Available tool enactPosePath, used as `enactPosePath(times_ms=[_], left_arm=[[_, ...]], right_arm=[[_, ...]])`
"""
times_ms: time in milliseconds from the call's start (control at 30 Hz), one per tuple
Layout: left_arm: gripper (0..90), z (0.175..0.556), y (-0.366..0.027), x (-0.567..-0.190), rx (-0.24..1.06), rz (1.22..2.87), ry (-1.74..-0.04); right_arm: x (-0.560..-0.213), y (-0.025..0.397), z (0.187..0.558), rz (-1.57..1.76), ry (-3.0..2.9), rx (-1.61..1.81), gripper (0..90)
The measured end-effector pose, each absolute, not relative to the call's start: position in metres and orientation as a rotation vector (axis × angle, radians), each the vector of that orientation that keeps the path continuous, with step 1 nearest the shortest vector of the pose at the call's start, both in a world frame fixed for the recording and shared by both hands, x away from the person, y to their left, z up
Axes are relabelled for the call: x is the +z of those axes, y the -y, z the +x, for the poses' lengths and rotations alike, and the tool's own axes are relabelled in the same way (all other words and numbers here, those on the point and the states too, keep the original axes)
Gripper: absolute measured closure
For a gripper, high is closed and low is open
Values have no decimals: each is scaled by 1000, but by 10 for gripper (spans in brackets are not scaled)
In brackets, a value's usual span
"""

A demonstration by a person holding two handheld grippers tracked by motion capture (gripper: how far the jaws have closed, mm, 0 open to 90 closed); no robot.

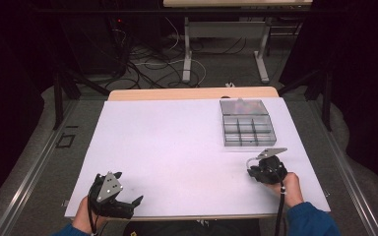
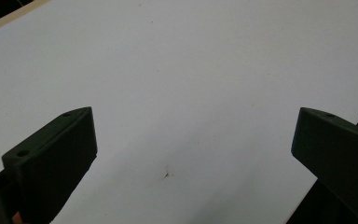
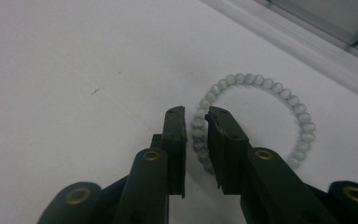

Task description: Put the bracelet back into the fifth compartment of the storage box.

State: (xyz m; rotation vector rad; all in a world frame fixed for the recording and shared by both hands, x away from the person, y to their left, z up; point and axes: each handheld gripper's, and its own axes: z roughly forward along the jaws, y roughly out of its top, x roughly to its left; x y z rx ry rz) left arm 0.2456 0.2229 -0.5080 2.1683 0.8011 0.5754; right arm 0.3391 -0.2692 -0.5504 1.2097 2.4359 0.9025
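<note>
A bracelet of pale grey-green beads lies on the white table, just in front of a clear compartment box. My right gripper has its jaws closed on the near-left part of the bead loop, with beads pinched between the pads. From above, the right gripper is at the table's right front, and the bracelet curves out at its left. My left gripper rests at the front left edge of the table. Its jaws are spread wide over bare white surface, so the left gripper holds nothing.
A clear plastic box with several compartments sits at the back right of the white table, some coloured items in its far section. Its edge lies just beyond the bracelet. Cables and table legs are on the floor behind.
</note>
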Motion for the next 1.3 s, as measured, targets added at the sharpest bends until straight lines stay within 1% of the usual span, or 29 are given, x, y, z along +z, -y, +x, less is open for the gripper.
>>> enactPosePath(times_ms=[33, 67, 100, 167, 233, 567, 867, 967, 1033, 1300], left_arm=[[1, 246, -223, -508, 575, 2168, -801], [1, 246, -223, -508, 577, 2168, -801], [1, 246, -223, -508, 566, 2169, -805], [1, 245, -223, -508, 572, 2169, -799], [1, 245, -223, -508, 579, 2173, -798], [1, 245, -223, -508, 577, 2171, -800], [1, 245, -223, -508, 585, 2173, -795], [1, 245, -223, -508, 576, 2168, -801], [1, 245, -223, -508, 576, 2169, -801], [1, 245, -222, -508, 577, 2171, -800]], right_arm=[[-550, 269, 339, 1210, -2436, 903, 782], [-551, 271, 340, 1249, -2428, 927, 816], [-551, 273, 340, 1268, -2421, 930, 827], [-551, 272, 340, 1298, -2412, 928, 843], [-551, 272, 342, 1260, -2419, 917, 851], [-550, 268, 342, 1281, -2418, 879, 856], [-546, 264, 338, 1222, -2395, 851, 863], [-542, 266, 337, 1234, -2359, 909, 864], [-539, 266, 336, 1234, -2358, 874, 864], [-527, 265, 329, 1194, -2280, 913, 866]])
